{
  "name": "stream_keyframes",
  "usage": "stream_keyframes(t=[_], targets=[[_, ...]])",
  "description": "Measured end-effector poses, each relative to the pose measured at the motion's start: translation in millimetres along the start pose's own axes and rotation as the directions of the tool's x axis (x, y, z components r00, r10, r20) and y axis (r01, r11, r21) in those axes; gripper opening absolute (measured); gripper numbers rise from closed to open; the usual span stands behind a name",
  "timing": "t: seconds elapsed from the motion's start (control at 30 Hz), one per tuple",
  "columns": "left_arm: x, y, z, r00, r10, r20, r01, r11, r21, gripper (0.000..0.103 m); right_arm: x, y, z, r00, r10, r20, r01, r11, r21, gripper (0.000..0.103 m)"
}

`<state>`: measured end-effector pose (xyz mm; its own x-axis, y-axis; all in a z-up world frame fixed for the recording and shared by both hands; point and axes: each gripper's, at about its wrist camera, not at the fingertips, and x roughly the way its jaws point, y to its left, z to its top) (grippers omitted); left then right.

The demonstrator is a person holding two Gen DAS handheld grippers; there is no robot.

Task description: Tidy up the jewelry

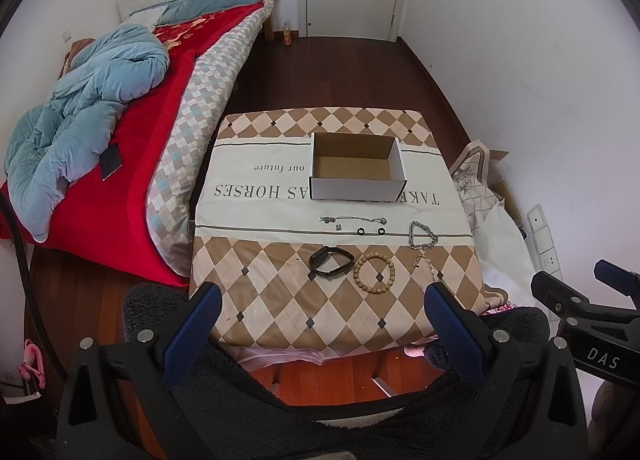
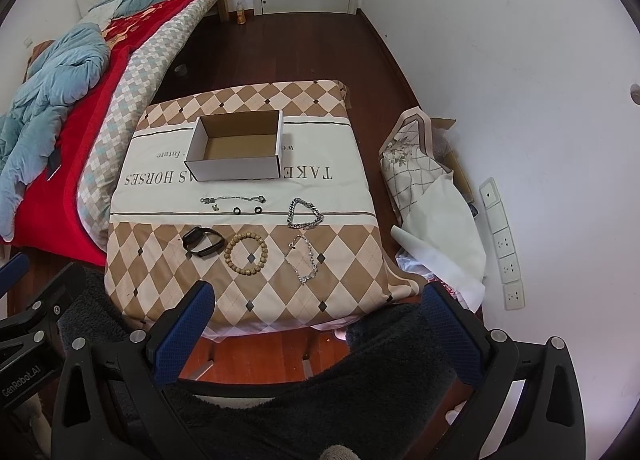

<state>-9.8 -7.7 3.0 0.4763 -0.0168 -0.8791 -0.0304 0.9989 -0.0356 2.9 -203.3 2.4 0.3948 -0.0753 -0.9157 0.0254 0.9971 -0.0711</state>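
A low table draped in a tan-and-cream diamond-patterned cloth stands in a bedroom, and all the jewelry lies loose on it. An open cardboard box, white outside and brown inside, sits empty toward the far side of the table.

Taking the wooden bead bracelet as the centre of the clock: the black wristband lies just beside it at 9 o'clock, not touching. A thin silver chain bracelet lies near at 3 o'clock. A chunky silver curb-link bracelet is at 2 o'clock. Two small black rings sit side by side at 12 o'clock, with a slim charm chain stretched just beyond them and the box farther along the same line.

The right gripper hangs above the near edge of the table, its blue-padded fingers spread wide and holding nothing. The left gripper is likewise spread wide and empty, over the same near edge. Dark fleecy fabric fills the foreground beneath both. A bed with a red cover lies at 9 o'clock of the table.
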Motion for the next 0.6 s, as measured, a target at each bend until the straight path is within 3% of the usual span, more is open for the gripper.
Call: stream_keyframes(t=[0.6], targets=[[2.1,1.0,2.0,1.0,-0.004,-0.017,0.004,1.0,-0.006,0.103,2.6,-0.6,-0.4,1.0,-0.001,-0.006,0.001,1.0,0.003,0.103]])
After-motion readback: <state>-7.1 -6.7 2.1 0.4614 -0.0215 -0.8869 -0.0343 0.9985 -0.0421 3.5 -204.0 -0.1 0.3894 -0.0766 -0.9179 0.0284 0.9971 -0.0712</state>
